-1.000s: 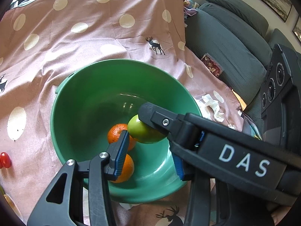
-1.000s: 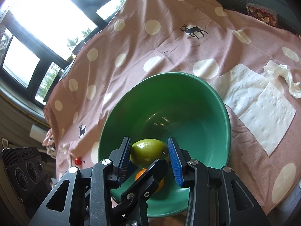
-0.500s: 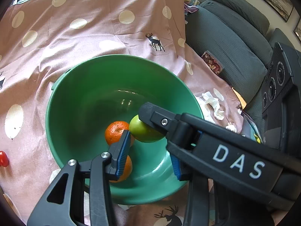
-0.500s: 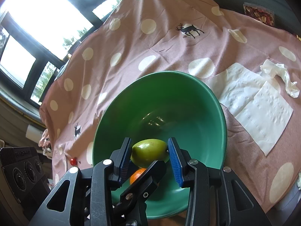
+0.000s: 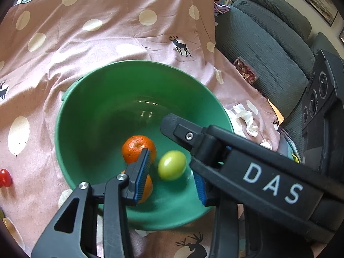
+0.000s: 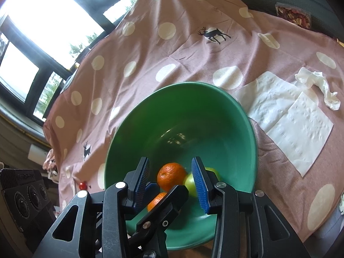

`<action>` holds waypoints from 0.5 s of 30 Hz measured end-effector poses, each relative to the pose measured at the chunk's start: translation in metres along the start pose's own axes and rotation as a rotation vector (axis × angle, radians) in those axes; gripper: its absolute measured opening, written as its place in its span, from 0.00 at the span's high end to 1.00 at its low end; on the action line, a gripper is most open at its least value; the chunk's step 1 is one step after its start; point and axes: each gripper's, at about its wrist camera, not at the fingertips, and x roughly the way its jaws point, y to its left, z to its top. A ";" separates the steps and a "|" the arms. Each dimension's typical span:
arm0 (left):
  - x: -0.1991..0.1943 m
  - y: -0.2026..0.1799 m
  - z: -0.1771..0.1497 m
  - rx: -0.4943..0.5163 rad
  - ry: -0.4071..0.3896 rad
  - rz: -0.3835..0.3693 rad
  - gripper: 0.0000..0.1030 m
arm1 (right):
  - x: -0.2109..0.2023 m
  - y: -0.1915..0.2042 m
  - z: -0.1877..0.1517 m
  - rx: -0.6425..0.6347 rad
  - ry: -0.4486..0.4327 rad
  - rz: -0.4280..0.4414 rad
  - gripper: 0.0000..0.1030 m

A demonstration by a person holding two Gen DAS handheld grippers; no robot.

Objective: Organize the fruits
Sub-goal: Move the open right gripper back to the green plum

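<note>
The smooth green fruit, gripped a second ago by the right gripper, is now lying loose in the glossy green bowl, beside two dimpled oranges. Both the right gripper and the left gripper are gaping wide and empty over the bowl. Only the right view is showing flat paper napkins on the spotted pink cloth; the left view is showing a red fruit.

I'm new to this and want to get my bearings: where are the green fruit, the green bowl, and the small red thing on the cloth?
green fruit (image 5: 172,165), left wrist view, its middle.
green bowl (image 5: 137,65), left wrist view, far rim.
small red thing (image 5: 4,177), left wrist view, its middle.
</note>
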 end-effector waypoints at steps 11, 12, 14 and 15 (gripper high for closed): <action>-0.038 0.006 -0.005 -0.014 -0.058 0.014 0.44 | -0.013 0.010 -0.001 -0.037 -0.075 -0.058 0.59; -0.045 0.007 -0.006 -0.010 -0.071 0.019 0.41 | -0.014 0.011 -0.001 -0.039 -0.078 -0.063 0.59; -0.058 0.010 -0.010 -0.012 -0.096 0.041 0.32 | -0.015 0.013 -0.001 -0.047 -0.080 -0.059 0.57; -0.065 0.013 -0.012 -0.016 -0.108 0.059 0.28 | -0.015 0.015 -0.001 -0.052 -0.082 -0.057 0.56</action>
